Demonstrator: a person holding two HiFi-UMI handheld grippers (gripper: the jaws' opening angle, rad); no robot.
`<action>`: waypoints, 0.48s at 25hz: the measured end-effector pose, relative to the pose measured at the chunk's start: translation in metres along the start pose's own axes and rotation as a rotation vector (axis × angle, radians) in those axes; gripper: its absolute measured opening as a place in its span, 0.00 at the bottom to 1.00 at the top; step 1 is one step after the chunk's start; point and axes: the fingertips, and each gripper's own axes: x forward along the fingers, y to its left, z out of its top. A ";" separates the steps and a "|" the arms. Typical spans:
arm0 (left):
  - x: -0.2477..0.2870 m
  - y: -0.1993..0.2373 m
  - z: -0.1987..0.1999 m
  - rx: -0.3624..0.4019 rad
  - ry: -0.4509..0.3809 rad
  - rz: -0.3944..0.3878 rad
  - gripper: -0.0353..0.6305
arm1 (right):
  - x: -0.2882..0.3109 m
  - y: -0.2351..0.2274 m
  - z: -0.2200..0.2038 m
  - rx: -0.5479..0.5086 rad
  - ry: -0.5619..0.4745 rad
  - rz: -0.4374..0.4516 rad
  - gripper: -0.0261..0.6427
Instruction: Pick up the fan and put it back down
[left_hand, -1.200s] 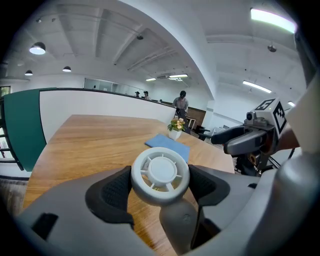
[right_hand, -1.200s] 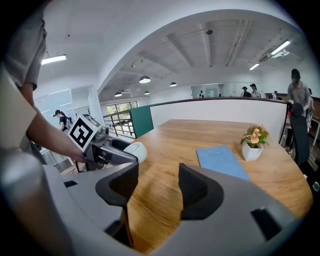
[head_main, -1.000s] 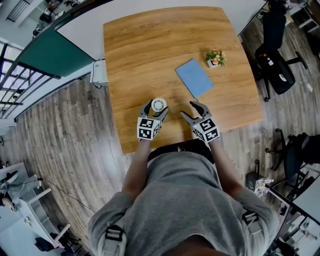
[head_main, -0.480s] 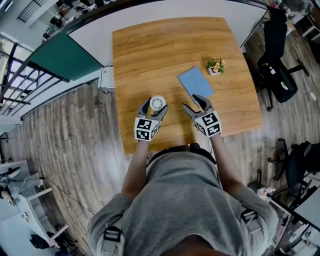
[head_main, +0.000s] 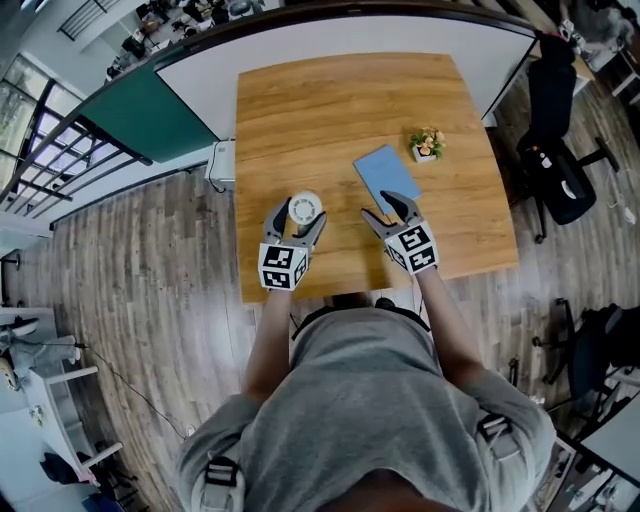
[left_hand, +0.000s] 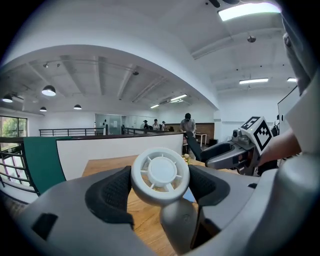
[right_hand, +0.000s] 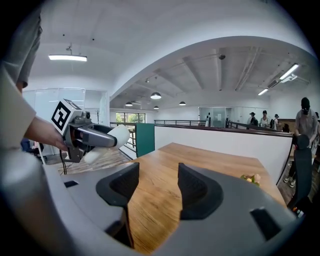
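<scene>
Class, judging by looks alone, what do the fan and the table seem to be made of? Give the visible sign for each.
Fan: probably plastic, white, matte; its grille and hub look smoothly moulded.
Table: wood or wood-look laminate, low sheen; brown grain streaks run along it.

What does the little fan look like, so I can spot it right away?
Find the big wooden table. Over its near left side, the left gripper is closed on a small white round fan with spokes around a hub. It's the only round white thing; the flat blue book and the tiny pot of flowers sit farther right.
</scene>
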 end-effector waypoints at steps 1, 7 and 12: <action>-0.003 -0.003 0.003 0.004 -0.006 0.006 0.59 | -0.003 -0.001 0.001 -0.005 -0.005 0.000 0.41; -0.018 -0.022 0.012 0.020 -0.015 0.042 0.59 | -0.019 -0.003 0.000 -0.013 -0.027 0.014 0.40; -0.027 -0.039 0.017 0.020 -0.021 0.069 0.59 | -0.036 -0.001 -0.004 -0.018 -0.035 0.037 0.40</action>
